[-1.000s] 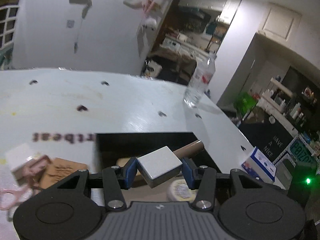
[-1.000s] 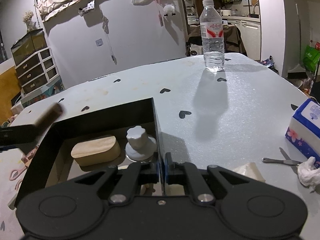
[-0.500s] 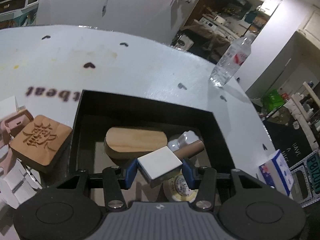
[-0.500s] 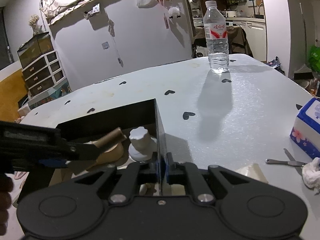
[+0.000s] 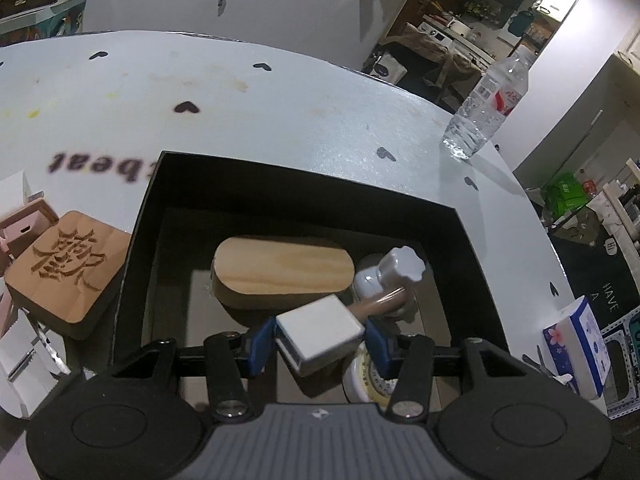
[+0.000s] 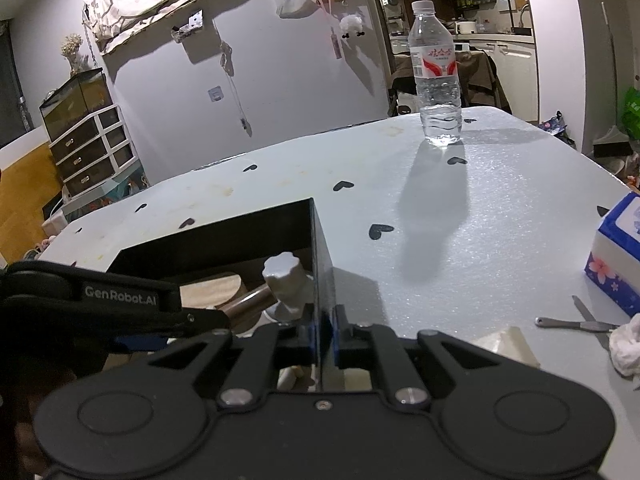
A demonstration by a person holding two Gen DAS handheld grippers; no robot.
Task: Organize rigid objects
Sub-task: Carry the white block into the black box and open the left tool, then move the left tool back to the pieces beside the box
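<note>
White stamp block (image 5: 320,330) with brown handle sitting clamped in left hand-held gripper (image 5: 320,340), hanging over black box (image 5: 304,176) beside wooden case (image 5: 280,272) and white knob (image 5: 394,274). Placing step; next move probably calling for lowering into free floor, then releasing.

Right hand-held gripper (image 6: 324,330) pinching box wall, steadying it on bench (image 6: 480,216).

Dim room, fisheye-bent edges, long bottle (image 6: 435,76) shadow, slight blur.
</note>
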